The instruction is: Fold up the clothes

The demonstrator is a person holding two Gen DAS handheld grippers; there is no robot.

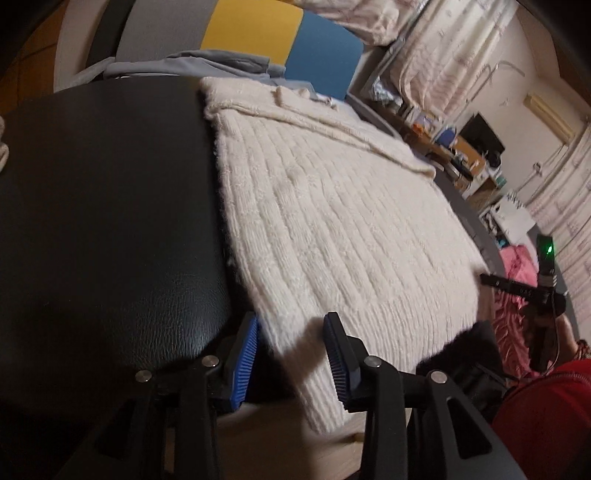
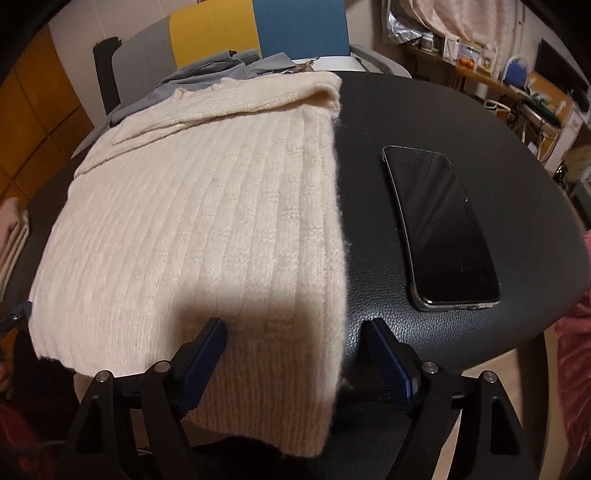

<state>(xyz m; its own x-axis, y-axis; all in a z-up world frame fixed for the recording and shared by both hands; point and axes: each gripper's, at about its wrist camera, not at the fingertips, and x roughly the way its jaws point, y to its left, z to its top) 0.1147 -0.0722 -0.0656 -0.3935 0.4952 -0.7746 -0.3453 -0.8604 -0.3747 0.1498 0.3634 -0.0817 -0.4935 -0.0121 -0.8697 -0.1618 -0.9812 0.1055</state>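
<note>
Non-task stuff: black leatherette tabletop (image 2: 424,110), rounded edge; phone (image 2: 439,225) flat on it, screen dark and face up, clear of other items; gray cloth (image 2: 218,70) bunched at far edge; yellow panel (image 2: 214,33) and blue panel (image 2: 301,26) upright behind that; cluttered shelf (image 2: 480,70) along the far wall; pink fabric (image 1: 513,295) below the table's side; pale curtain (image 1: 443,59) in the background.

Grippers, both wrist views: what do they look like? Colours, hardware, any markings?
Left gripper: matte black angular linkage arms with round silver pivot pins, and bright blue ribbed pads on the fingers. Right gripper: same black frame and silver pins, its pads darker navy blue. From the left wrist view, the right unit carries a lit green indicator. A red sleeve shows nearby.
</note>
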